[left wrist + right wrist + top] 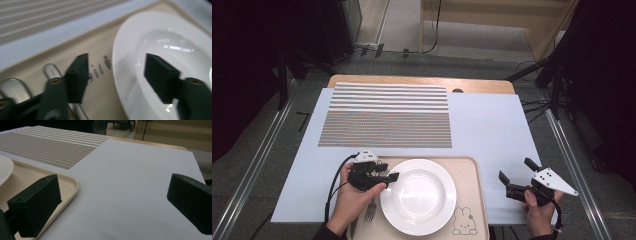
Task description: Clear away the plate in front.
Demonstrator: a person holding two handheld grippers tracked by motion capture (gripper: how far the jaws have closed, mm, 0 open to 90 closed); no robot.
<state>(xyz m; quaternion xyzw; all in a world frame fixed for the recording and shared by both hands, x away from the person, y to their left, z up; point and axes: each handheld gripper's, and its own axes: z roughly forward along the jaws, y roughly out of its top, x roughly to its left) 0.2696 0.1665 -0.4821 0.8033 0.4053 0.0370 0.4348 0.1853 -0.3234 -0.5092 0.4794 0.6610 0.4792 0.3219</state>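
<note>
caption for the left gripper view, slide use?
Open left gripper straddling the white plate's rim on the tray.

A round white plate (pixel 418 196) lies flat and upright in the beige tray (pixel 472 172), which serves as the landmark here; the plate fills most of the tray's middle and is empty, its glossy well catching ceiling reflections (pixel 172 47). A silver fork (pixel 370 210) lies on the tray floor just left of the plate, tines toward the tray's near edge. In the left gripper view, rounded metal handles (pixel 53 71) rest on the tray beside the plate's rim. A rabbit drawing (pixel 463 221) marks the tray's near right corner.
</note>
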